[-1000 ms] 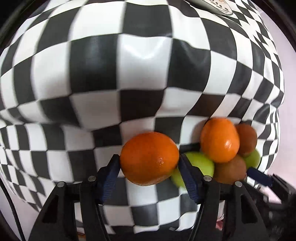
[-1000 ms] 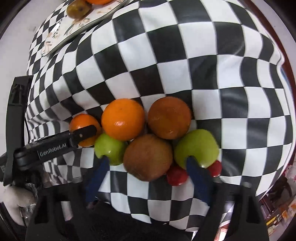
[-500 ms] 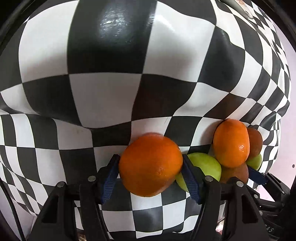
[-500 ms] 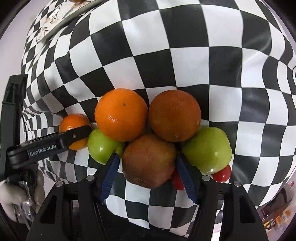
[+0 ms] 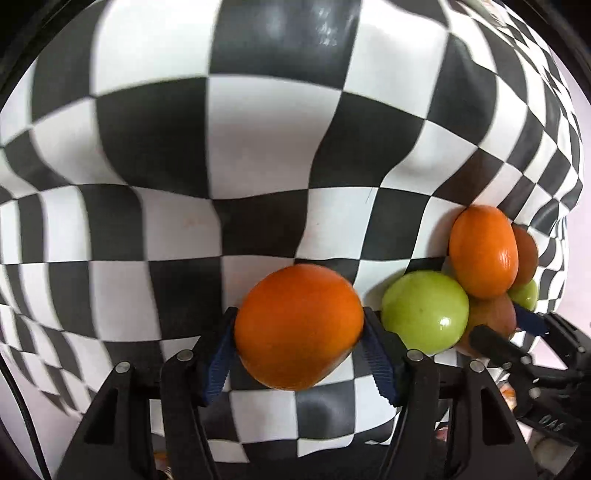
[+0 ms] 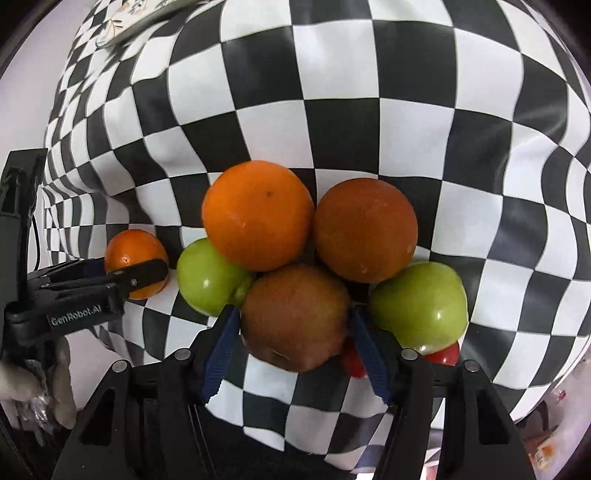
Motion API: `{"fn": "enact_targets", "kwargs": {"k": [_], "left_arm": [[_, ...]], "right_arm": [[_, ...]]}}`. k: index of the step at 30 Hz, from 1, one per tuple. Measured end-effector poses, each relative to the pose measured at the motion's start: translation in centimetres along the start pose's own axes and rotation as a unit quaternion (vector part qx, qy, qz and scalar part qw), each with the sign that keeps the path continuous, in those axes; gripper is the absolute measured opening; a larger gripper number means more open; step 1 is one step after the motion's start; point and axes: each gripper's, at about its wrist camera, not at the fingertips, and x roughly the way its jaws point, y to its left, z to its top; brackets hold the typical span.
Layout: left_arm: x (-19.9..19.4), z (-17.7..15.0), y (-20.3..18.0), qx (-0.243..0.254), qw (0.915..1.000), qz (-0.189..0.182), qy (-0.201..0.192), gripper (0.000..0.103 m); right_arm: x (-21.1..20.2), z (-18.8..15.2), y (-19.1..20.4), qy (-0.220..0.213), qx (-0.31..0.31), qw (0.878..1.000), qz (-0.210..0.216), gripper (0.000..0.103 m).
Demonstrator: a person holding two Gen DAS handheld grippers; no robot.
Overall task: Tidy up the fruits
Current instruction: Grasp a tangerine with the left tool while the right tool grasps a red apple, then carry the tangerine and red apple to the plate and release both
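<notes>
My left gripper [image 5: 299,328] is shut on an orange [image 5: 298,325], just left of a pile of fruit on the checkered cloth. The pile holds a green apple [image 5: 424,310], another orange [image 5: 482,251] and darker fruit behind. My right gripper [image 6: 291,321] is shut on a brownish-red apple [image 6: 295,317] at the pile's front. Around it lie an orange [image 6: 256,214], a dark orange [image 6: 365,229], two green apples [image 6: 207,280] [image 6: 419,304] and small red fruits [image 6: 445,354]. The left gripper with its orange [image 6: 135,254] shows at the left.
The black-and-white checkered cloth [image 6: 369,74] covers the whole table and is wrinkled. A patterned tray edge [image 6: 122,22] sits at the far left corner in the right wrist view. The table edge runs along the right.
My right gripper moved in and closed its fingers on the brownish-red apple. My left gripper keeps the orange and has shifted slightly left, away from the pile.
</notes>
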Motion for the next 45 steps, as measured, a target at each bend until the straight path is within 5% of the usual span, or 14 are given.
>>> {"fn": "enact_targets", "kwargs": {"k": [6, 11, 19, 23, 25, 30, 37, 45], "left_arm": [[1.1, 0.2, -0.8, 0.013, 0.9996, 0.026, 0.000, 0.059], [0.7, -0.4, -0.9, 0.004, 0.9997, 0.021, -0.014, 0.059], [-2.6, -1.6, -1.9, 0.026, 0.9977, 0.025, -0.057, 0.055], [-4.8, -1.2, -2.5, 0.043, 0.9966, 0.014, -0.069, 0.033], [-4.8, -0.2, -2.9, 0.059, 0.9962, 0.016, -0.062, 0.037], [-1.6, 1.9, -2.6, 0.049, 0.9985, -0.020, -0.015, 0.067], [1.3, 3.6, -0.9, 0.000, 0.9970, -0.078, 0.006, 0.062], [-1.3, 2.0, -0.8, 0.021, 0.9986, -0.032, -0.036, 0.061]], "right_arm": [[1.6, 1.0, 2.7, 0.011, -0.046, 0.998, -0.041, 0.079], [1.7, 1.0, 4.1, 0.008, -0.073, 0.995, -0.071, 0.069], [-2.2, -1.2, 1.5, -0.027, -0.058, 0.997, -0.045, 0.069], [-4.7, -1.8, 1.4, -0.041, -0.050, 0.998, -0.023, 0.069], [-5.7, -1.9, 1.5, -0.045, -0.050, 0.998, -0.015, 0.069], [-5.7, -0.8, 0.8, -0.029, -0.046, 0.998, -0.011, 0.069], [-3.4, 0.0, -1.2, -0.006, -0.017, 1.000, 0.007, 0.069], [-5.0, 0.0, -2.2, -0.024, -0.004, 0.999, 0.021, 0.069]]}}
